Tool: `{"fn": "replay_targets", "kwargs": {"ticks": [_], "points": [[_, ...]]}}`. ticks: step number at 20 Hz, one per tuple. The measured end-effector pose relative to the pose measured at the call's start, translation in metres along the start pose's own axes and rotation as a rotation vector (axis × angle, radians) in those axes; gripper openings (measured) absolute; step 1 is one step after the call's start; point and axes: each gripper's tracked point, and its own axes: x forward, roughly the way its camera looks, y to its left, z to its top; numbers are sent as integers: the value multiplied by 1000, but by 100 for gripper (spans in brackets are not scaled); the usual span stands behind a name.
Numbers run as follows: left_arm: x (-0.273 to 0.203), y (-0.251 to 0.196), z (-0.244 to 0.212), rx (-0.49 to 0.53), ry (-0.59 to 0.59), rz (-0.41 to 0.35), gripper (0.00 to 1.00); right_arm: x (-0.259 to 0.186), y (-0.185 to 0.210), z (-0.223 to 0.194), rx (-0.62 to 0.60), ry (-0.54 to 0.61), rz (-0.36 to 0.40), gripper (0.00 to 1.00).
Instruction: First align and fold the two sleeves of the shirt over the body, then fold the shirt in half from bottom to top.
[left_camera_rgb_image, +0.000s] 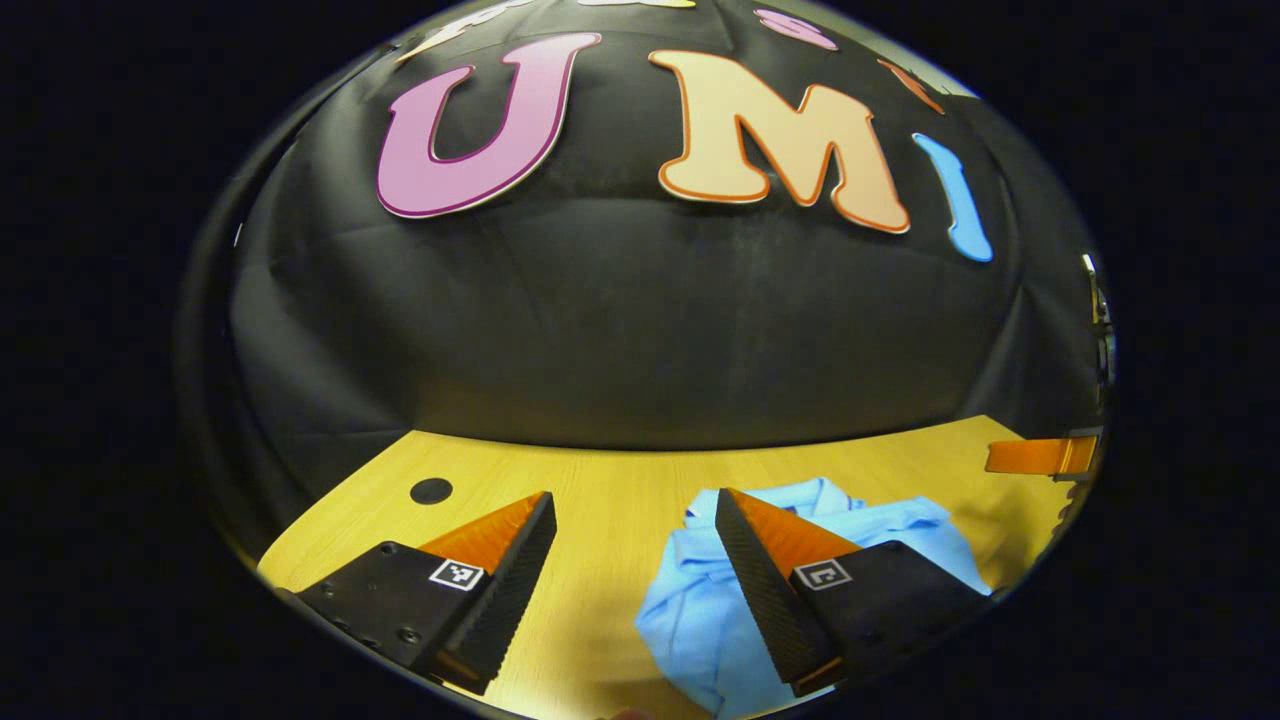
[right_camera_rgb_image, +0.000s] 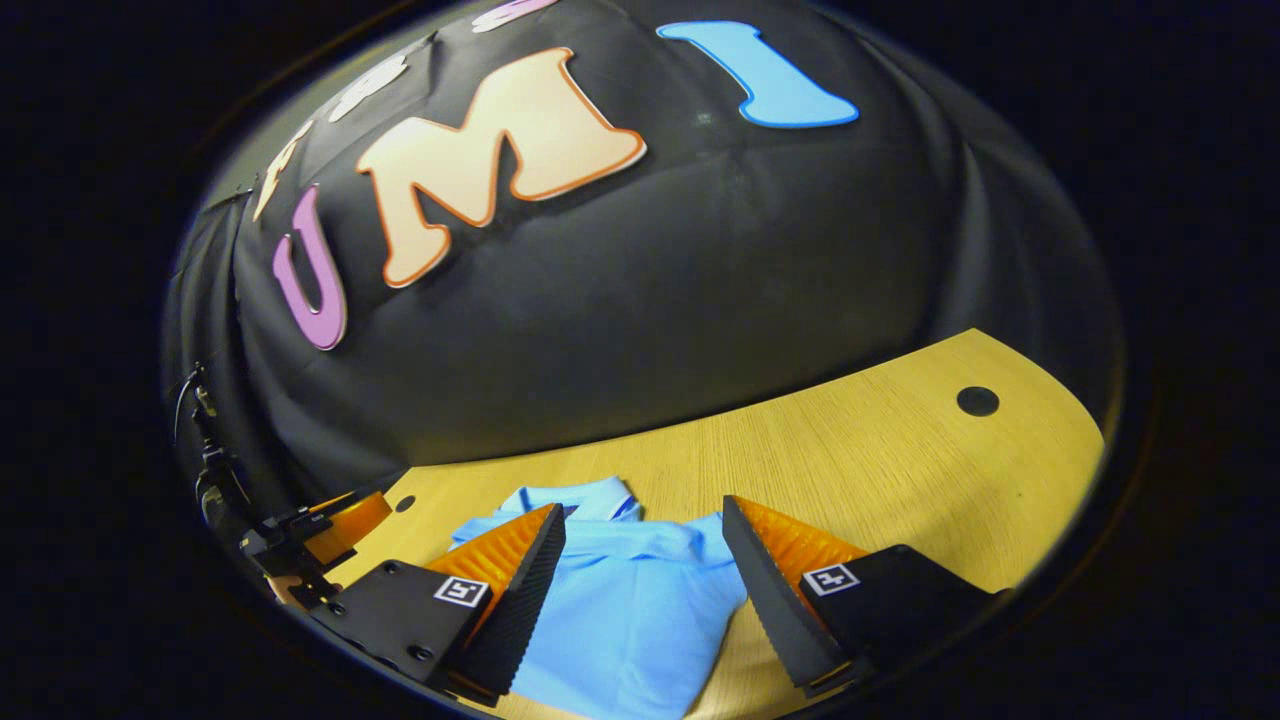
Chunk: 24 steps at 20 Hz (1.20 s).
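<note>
Light blue cloth lies on a yellow wooden table (left_camera_rgb_image: 600, 500): it is the shirt (left_camera_rgb_image: 690, 610), a polo shirt with a collar, and it looks bunched and folded over on itself.

In the left gripper view, a small dark round hole (left_camera_rgb_image: 431, 490) sits in the table top far to the left. Next comes the left gripper (left_camera_rgb_image: 635, 500), with its two fingers spread wide and nothing between them. Bare wood shows in the gap. The shirt lies to the right of that gap, and the finger on the right (left_camera_rgb_image: 760, 570) is in front of it. Whether that finger touches the cloth, I cannot tell. At the far right edge, part of the other gripper (left_camera_rgb_image: 1040, 455) pokes in above the table.

In the right gripper view, the other gripper (right_camera_rgb_image: 320, 535) shows at the far left. Then comes the right gripper (right_camera_rgb_image: 645, 510), fingers wide apart and holding nothing. The shirt (right_camera_rgb_image: 620, 610) lies right between them, its collar (right_camera_rgb_image: 585, 498) pointing toward the black cloth wall (right_camera_rgb_image: 640, 320). Far to the right is another dark round hole (right_camera_rgb_image: 977, 401) in the table (right_camera_rgb_image: 880, 450).
</note>
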Motion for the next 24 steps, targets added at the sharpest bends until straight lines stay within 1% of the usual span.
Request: {"fn": "replay_targets", "kwargs": {"ticks": [3,4,5,7,9,12,14,16,18,20,22,24], "points": [[-50,3,3,-15,-35,-10,96,-54,21,-5,-58,-60,42,98],[-67,1,3,-13,-45,-17,96,-70,28,-9,-81,-76,55,94],[-83,0,3,-3,-56,-22,94,-88,34,-16,-109,-84,65,98],[-111,-7,5,41,-84,-27,94,-119,42,-27,-163,-101,82,98],[-138,-20,4,81,-112,-36,94,-147,42,-38,-197,-117,72,98],[-165,-34,-4,49,-143,-31,93,-188,33,-48,-249,-166,35,98],[-178,-35,-12,35,-144,-9,94,-211,29,-54,-227,-190,37,98],[-190,-34,-20,34,-135,15,94,-228,18,-56,-206,-211,25,98],[-202,-33,-27,27,-135,37,94,-239,-1,-61,-224,-225,-18,98],[-213,-33,-38,6,-126,55,94,-246,-14,-71,-238,-213,-55,98],[-219,-34,-47,-11,-111,52,94,-248,-17,-80,-236,-194,-64,98],[-219,-27,-48,-12,-108,76,94,-248,-15,-82,-234,-193,-54,98]]}}
